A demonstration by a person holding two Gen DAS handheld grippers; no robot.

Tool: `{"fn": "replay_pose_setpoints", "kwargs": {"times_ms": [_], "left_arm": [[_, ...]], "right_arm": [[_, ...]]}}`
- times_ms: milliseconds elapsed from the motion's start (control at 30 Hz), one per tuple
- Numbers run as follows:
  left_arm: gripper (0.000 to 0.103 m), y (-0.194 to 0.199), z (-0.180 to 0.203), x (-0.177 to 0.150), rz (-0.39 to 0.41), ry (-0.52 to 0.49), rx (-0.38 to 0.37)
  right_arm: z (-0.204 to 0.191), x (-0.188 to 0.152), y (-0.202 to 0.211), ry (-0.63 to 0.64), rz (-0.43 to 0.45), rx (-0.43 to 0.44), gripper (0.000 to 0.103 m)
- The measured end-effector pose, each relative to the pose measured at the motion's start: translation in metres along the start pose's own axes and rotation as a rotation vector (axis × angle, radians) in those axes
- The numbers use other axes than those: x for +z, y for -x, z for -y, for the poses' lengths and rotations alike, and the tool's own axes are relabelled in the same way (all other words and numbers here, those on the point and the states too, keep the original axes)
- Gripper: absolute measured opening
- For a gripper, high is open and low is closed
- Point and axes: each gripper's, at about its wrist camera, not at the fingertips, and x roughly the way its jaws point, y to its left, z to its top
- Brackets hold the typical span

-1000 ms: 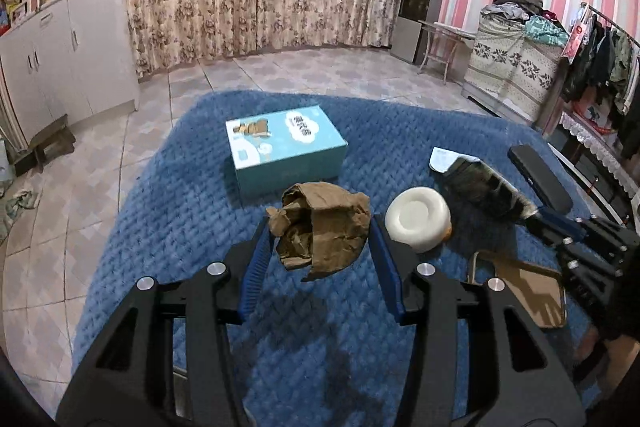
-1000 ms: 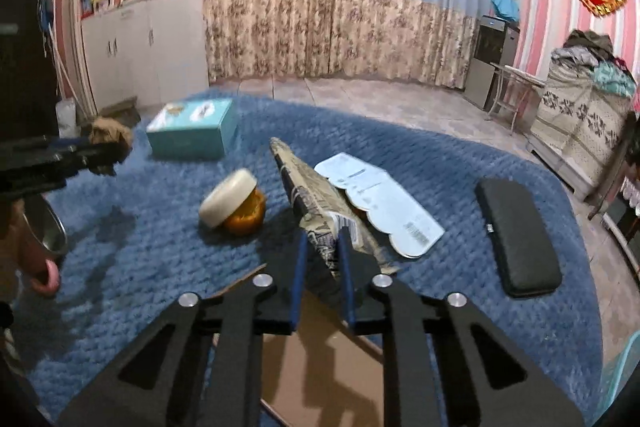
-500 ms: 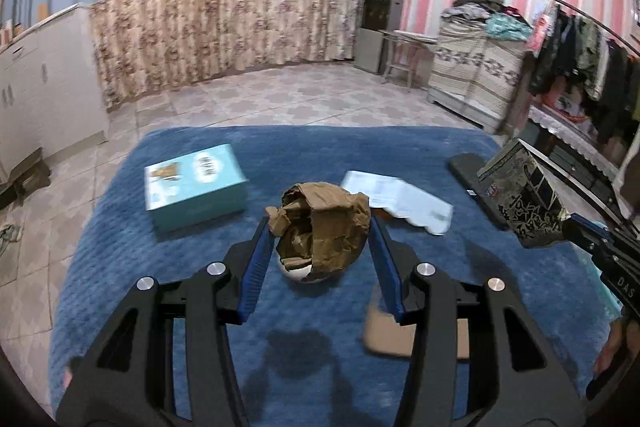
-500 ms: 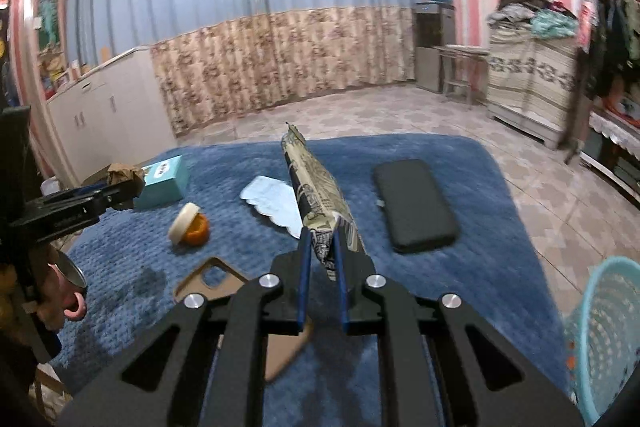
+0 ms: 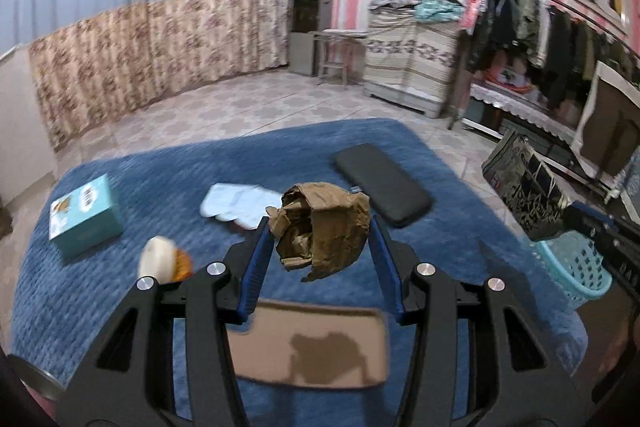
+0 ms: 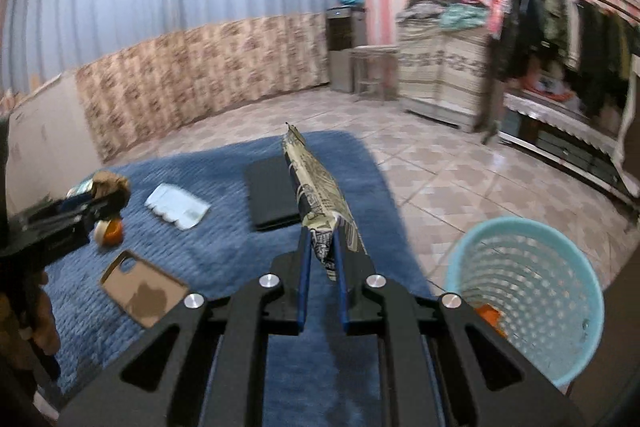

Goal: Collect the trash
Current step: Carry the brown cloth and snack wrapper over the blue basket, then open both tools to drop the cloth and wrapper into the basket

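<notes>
Left gripper (image 5: pixel 322 247) clenched on crumpled brown paper (image 5: pixel 324 223) held above the blue rug (image 5: pixel 120 299), right gripper (image 6: pixel 322 263) clamped on a folded newspaper (image 6: pixel 316 191) over the rug's right edge, mesh basket (image 6: pixel 528 291) just beside that edge, black case (image 6: pixel 270 193) near the far edge.

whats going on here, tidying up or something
A person is clearing trash off a blue blanket with a handheld gripper in each hand. The left gripper is clamped on a crumpled brown paper wad, and the right gripper is shut on a folded newspaper. Both are lifted off the blanket. A light blue basket stands on the floor beside it, with something orange already inside. A teal box and a black case lie on the blanket.
</notes>
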Motion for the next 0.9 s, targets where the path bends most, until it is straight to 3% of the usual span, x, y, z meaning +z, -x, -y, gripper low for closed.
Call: {"fn": "replay_pose_setpoints", "kwargs": {"times_ms": [367, 500, 733, 900], "left_arm": [[0.048, -0.018, 0.107, 0.011, 0.033, -0.12, -0.139], [0.048, -0.025, 0.149, 0.009, 0.041, -0.17, -0.199], [0.048, -0.037, 0.204, 0.006, 0.047, -0.237, -0.277], [0.048, -0.062, 0.238, 0.004, -0.031, -0.232, -0.358]], "right_arm": [[0.114, -0.001, 0.038, -0.079, 0.018, -0.333, 0.012], [0.151, -0.007, 0.042, -0.139, 0.007, -0.399, 0.012], [0.182, -0.014, 0.036, -0.208, -0.009, -0.434, 0.012], [0.202, -0.022, 0.03, -0.29, -0.025, -0.41, 0.012]]}}
